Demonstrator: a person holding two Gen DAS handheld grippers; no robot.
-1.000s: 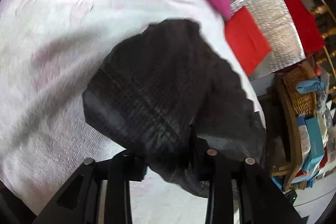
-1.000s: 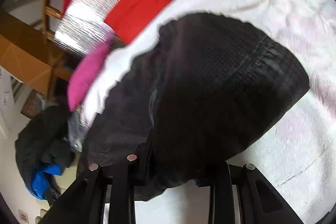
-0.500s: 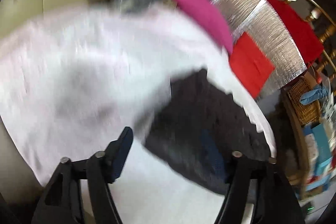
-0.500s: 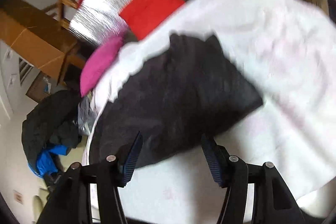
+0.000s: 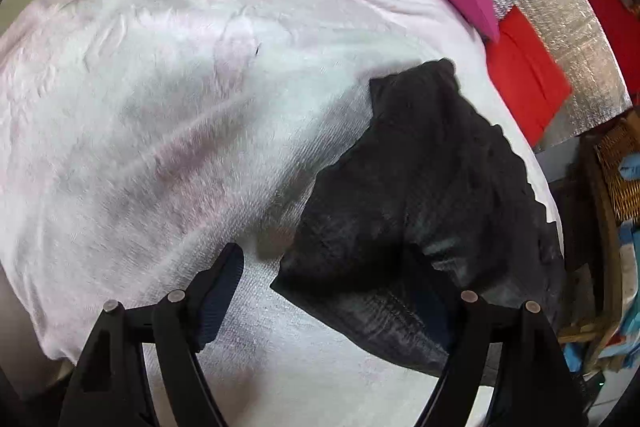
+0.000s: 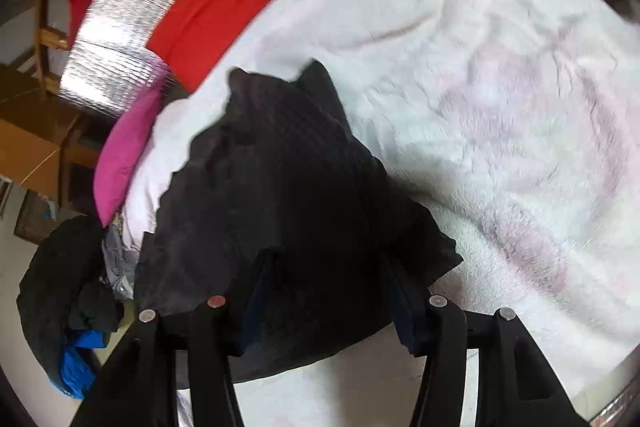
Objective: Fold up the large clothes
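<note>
Lying crumpled on fluffy white blanket point(image 5: 168, 115), black waffle-knit garment point(image 5: 420, 195); both hand-held grippers released.

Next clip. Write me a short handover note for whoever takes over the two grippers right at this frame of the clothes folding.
Left gripper: jaws just opened, nothing clamped; black garment lies partly between its fingers.
Right gripper: jaws apart, garment bunched between them, not visibly pinched.
Garment: released, lying in a rumpled fold on the white blanket.
Done: one rough fold.
Left: square edges, fold again.
</note>
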